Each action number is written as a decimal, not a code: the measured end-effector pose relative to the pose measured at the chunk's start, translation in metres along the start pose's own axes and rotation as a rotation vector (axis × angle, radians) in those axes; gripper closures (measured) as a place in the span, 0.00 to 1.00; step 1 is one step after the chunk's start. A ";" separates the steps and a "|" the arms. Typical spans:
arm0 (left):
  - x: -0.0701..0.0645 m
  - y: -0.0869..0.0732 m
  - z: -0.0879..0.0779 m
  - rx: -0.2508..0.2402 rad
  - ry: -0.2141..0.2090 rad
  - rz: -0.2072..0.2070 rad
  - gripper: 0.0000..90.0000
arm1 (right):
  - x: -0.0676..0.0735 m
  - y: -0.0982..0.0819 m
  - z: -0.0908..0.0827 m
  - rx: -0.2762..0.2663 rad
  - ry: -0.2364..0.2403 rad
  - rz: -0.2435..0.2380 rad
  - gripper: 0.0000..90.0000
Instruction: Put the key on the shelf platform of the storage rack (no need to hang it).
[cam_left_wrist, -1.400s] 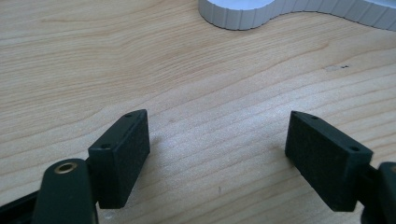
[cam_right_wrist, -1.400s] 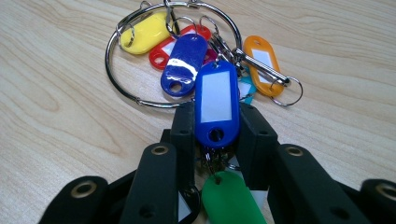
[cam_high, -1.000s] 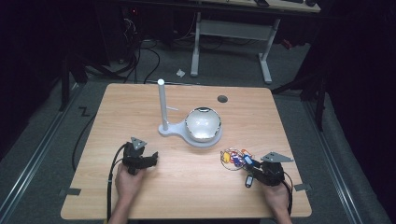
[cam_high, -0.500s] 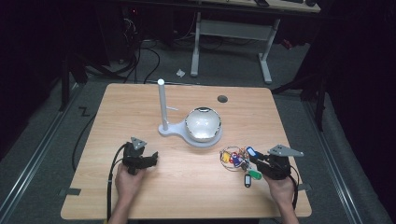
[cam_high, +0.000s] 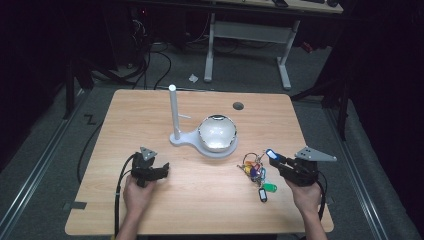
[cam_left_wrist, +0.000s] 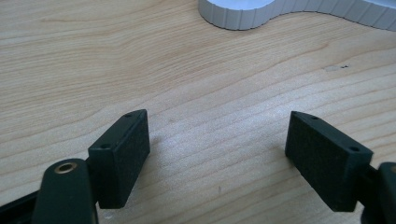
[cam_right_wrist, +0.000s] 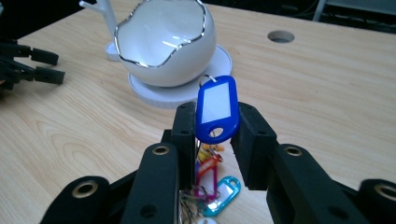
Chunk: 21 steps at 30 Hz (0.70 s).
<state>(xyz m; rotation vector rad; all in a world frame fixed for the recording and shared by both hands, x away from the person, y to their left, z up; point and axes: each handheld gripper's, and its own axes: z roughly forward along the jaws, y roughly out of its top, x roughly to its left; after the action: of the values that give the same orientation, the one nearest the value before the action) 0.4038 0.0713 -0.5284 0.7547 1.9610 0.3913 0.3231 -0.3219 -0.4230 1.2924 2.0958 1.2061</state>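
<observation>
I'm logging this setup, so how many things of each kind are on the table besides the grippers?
Bunch of key tags, its blue tag pinched in the right gripper: 1
White egg-shaped bowl: 1
White stand with an upright post, its base under the bowl: 1
Total: 3

On the table (cam_high: 150, 215) a stand (cam_high: 212, 150) sits near the middle, its post (cam_high: 173, 112) at the left and its bowl (cam_high: 217, 132) at the right. A hole (cam_high: 238, 106) lies behind the bowl. Before the stand and to its right lies a bunch of key tags (cam_high: 256, 172), with the right gripper (cam_high: 272, 156) just right of it, one tag (cam_right_wrist: 217, 108) between its jaws. The left gripper (cam_high: 159, 171) rests before the post, well apart from the right one.
</observation>
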 end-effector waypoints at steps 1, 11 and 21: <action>0.000 0.000 0.000 0.000 0.001 -0.001 0.25 | 0.000 0.002 -0.001 -0.003 0.002 -0.005 0.80; 0.000 0.000 0.000 0.001 0.000 -0.001 0.25 | -0.004 0.014 -0.006 -0.038 0.019 -0.011 0.98; 0.000 0.000 0.000 0.001 0.000 -0.001 0.25 | 0.000 0.038 -0.018 -0.093 0.020 -0.049 0.98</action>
<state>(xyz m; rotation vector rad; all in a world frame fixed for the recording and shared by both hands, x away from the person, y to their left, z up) 0.4037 0.0713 -0.5283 0.7546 1.9612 0.3901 0.3305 -0.3228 -0.3817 1.1860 2.0476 1.2838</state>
